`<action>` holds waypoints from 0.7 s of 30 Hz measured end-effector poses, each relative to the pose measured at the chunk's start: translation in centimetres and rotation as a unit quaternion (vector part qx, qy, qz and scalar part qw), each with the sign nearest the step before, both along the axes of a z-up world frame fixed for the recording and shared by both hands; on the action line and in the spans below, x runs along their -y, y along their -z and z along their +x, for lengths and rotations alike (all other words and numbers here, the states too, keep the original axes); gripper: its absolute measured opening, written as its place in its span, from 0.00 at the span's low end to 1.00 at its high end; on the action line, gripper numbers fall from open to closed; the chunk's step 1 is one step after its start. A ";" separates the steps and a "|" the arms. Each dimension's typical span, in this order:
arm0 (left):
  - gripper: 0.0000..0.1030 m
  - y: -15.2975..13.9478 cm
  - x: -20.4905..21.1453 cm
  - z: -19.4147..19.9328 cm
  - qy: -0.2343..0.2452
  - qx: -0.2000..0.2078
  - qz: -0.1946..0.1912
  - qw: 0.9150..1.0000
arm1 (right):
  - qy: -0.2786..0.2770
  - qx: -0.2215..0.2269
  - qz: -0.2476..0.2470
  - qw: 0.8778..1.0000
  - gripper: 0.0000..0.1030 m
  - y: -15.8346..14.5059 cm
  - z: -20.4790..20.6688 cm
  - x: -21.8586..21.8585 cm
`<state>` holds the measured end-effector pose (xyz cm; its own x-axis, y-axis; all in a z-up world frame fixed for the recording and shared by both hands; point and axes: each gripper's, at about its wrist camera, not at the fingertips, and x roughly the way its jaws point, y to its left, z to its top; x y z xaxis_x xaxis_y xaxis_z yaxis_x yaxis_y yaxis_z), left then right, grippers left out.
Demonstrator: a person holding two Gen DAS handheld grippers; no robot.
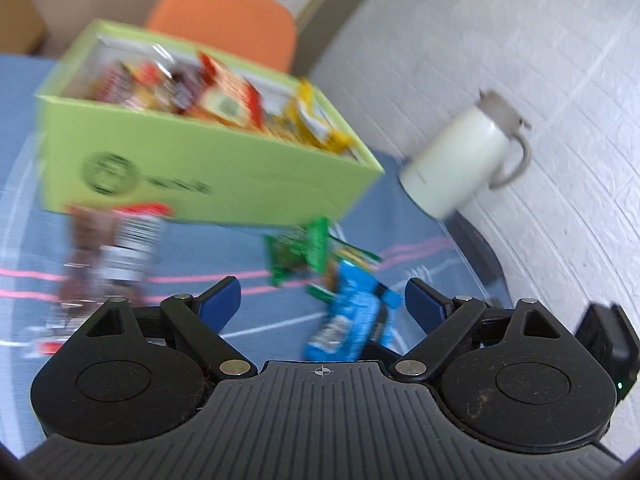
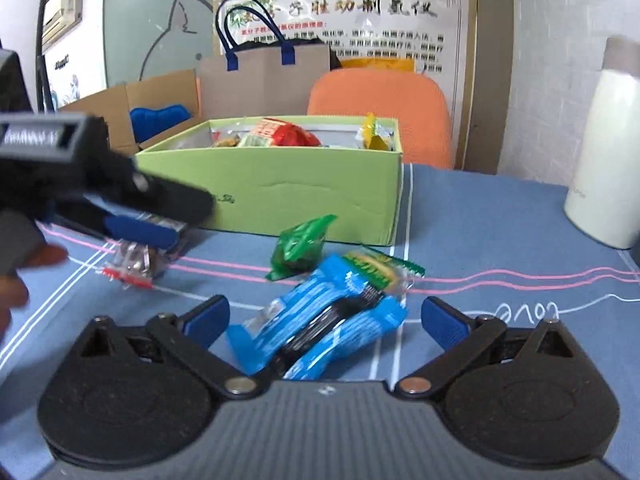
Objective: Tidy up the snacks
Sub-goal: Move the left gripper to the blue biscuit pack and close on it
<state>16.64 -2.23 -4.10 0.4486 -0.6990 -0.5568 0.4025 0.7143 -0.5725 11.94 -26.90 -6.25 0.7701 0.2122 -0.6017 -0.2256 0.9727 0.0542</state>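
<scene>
A green box [image 1: 208, 168] [image 2: 280, 192] holding several snack packets stands on the blue tablecloth. In front of it lie a blue packet [image 1: 348, 316] [image 2: 320, 328], a green packet [image 1: 300, 248] [image 2: 300, 248], a yellow-green bar [image 2: 384, 268] and a brown clear-wrapped snack [image 1: 120, 252] [image 2: 136, 262]. My left gripper [image 1: 322, 298] is open above the blue packet; it shows in the right wrist view [image 2: 136, 232] over the brown snack. My right gripper [image 2: 326, 320] is open, with the blue packet between its fingers.
A white thermos jug [image 1: 464, 160] [image 2: 608, 160] stands at the right by the wall. An orange chair [image 2: 380, 108] is behind the table. A cardboard box [image 2: 132, 108] and a paper bag [image 2: 264, 80] sit beyond the table. The left wrist view is motion-blurred.
</scene>
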 end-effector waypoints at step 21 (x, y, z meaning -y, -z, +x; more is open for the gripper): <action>0.42 2.0 -4.1 -9.7 -0.056 -0.052 0.092 0.993 | -0.171 -0.052 0.080 0.981 0.98 1.2 -6.8 -10.2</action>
